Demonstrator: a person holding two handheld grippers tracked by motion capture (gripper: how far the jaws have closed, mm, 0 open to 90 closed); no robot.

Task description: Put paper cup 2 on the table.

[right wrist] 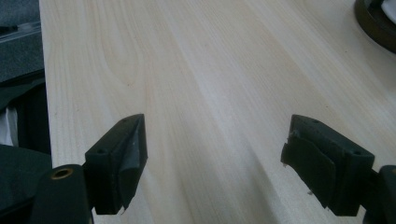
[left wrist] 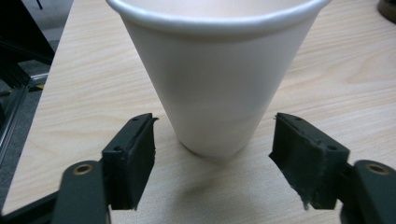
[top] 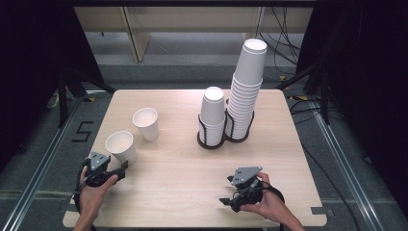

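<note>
Two loose white cups at left of high view: near cup [top: 120, 146] at lower left, far cup [top: 146, 123] just above and right of it. Left gripper [top: 117, 171] just below near cup; jaws spread, straddling cup base [left wrist: 212, 140], pads not touching. Right gripper [top: 227, 192] lower right, jaws spread over bare table [right wrist: 196, 70], nothing between. Cup stacks in holder [top: 211, 140] centre right. Step judged: approach for grasp. Next: advance, clamp cup wall gently.

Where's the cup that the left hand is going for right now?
The near cup stands upright at the table's left front in the high view, just ahead of the left hand-held gripper, with a second cup behind it to the right.
</note>
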